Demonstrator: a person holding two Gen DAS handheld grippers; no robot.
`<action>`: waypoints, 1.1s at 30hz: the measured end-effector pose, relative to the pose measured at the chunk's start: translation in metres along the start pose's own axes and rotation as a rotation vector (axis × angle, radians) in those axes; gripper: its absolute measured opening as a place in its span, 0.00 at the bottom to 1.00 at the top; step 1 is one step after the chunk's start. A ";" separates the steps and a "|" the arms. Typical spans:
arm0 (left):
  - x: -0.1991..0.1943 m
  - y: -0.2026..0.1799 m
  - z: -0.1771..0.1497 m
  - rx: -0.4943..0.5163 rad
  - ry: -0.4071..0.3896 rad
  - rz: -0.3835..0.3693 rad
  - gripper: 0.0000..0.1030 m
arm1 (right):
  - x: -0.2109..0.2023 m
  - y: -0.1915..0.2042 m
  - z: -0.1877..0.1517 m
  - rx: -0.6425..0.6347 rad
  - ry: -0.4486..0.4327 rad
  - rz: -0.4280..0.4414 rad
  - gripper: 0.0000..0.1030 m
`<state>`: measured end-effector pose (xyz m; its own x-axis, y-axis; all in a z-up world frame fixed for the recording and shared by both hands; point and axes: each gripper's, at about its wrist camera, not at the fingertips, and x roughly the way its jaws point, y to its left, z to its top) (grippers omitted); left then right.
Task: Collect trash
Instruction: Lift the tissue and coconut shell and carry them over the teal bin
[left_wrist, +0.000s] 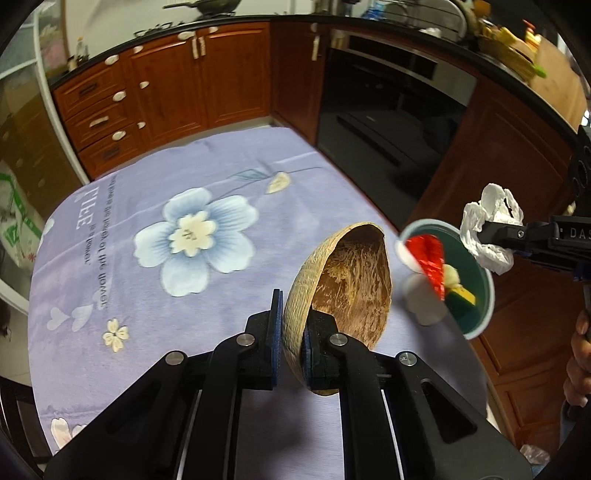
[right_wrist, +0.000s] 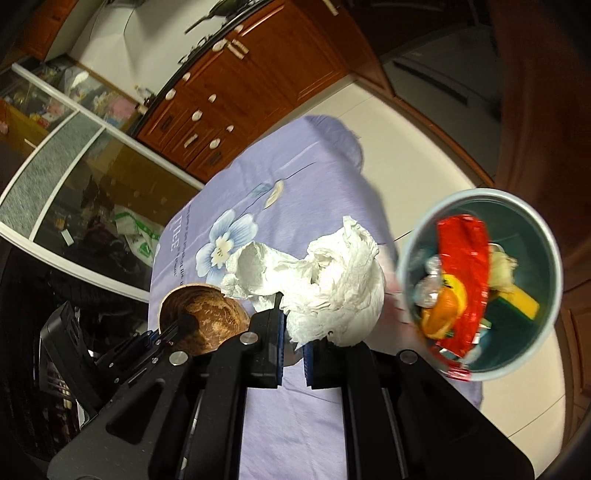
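Observation:
My left gripper (left_wrist: 293, 328) is shut on the rim of a brown coconut-shell bowl (left_wrist: 343, 288) and holds it tilted above the purple flowered tablecloth (left_wrist: 166, 184). My right gripper (right_wrist: 293, 332) is shut on a crumpled white paper tissue (right_wrist: 332, 277), seen at the right of the left wrist view (left_wrist: 487, 229), beside and just above a small teal bin (right_wrist: 532, 325). The bin (left_wrist: 480, 288) holds a red foil wrapper (right_wrist: 465, 266), an orange peel (right_wrist: 441, 310), a yellow-green sponge (right_wrist: 521, 302) and other scraps. The bowl also shows at the left of the right wrist view (right_wrist: 207, 317).
Wooden cabinets with white handles (left_wrist: 166, 92) stand behind the table, with a dark oven (left_wrist: 388, 110) to the right. A glass sliding door (right_wrist: 74, 184) and bags on the floor are to the left. The bin sits at the table's right edge.

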<state>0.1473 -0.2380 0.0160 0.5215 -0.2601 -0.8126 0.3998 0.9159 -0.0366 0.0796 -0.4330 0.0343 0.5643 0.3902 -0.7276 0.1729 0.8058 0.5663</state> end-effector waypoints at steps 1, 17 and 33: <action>-0.001 -0.005 0.000 0.006 0.002 -0.006 0.09 | -0.006 -0.005 -0.001 0.003 -0.009 -0.005 0.07; 0.061 -0.155 0.012 0.237 0.111 -0.167 0.09 | -0.058 -0.121 -0.008 0.158 -0.064 -0.110 0.08; 0.107 -0.186 0.023 0.261 0.168 -0.192 0.55 | -0.031 -0.147 0.013 0.181 0.008 -0.142 0.08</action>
<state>0.1461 -0.4433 -0.0512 0.2964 -0.3459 -0.8902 0.6688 0.7406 -0.0651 0.0480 -0.5690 -0.0212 0.5176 0.2827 -0.8075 0.3924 0.7603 0.5177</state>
